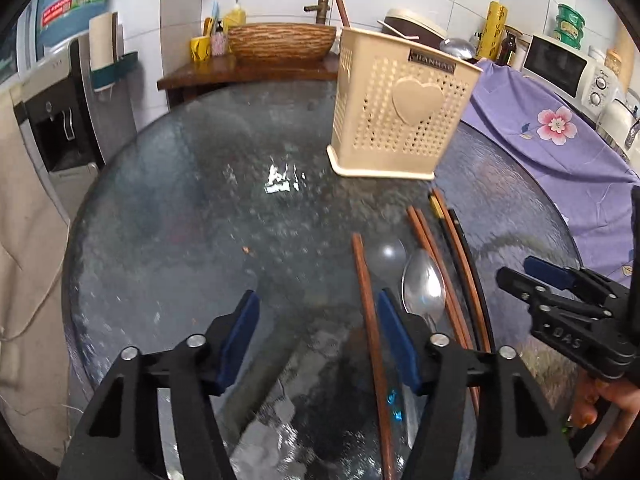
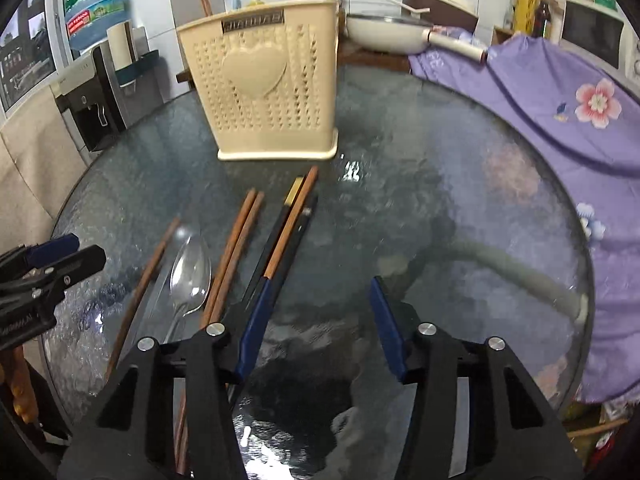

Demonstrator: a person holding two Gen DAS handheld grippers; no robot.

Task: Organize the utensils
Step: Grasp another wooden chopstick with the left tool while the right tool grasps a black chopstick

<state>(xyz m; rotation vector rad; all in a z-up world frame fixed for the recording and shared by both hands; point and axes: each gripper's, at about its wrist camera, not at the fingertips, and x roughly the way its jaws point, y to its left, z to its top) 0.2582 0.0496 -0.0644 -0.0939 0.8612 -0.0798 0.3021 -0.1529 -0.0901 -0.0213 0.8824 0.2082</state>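
Both claws hover wide open and empty over the glass tabletop (image 2: 460, 168); the left claw (image 1: 318, 344) straddles bare glass with a lone brown chopstick (image 1: 370, 320) just inside its right finger, and the right claw (image 2: 316, 326) hangs beside the dark chopsticks (image 2: 280, 256); the spoon (image 2: 190, 272) lies among the sticks at about 10 o'clock of the right claw, bowl toward the cream utensil holder (image 2: 264, 80) at 12, handle back toward the camera; every stick runs the same way, long axis pointing roughly 12 to 1 o'clock at the holder; the risk, I judge: the sticks lie packed, some touching, so a pinch may catch two or roll one across slick glass; a thin stick could also pivot in the pads and miss the holder's opening.
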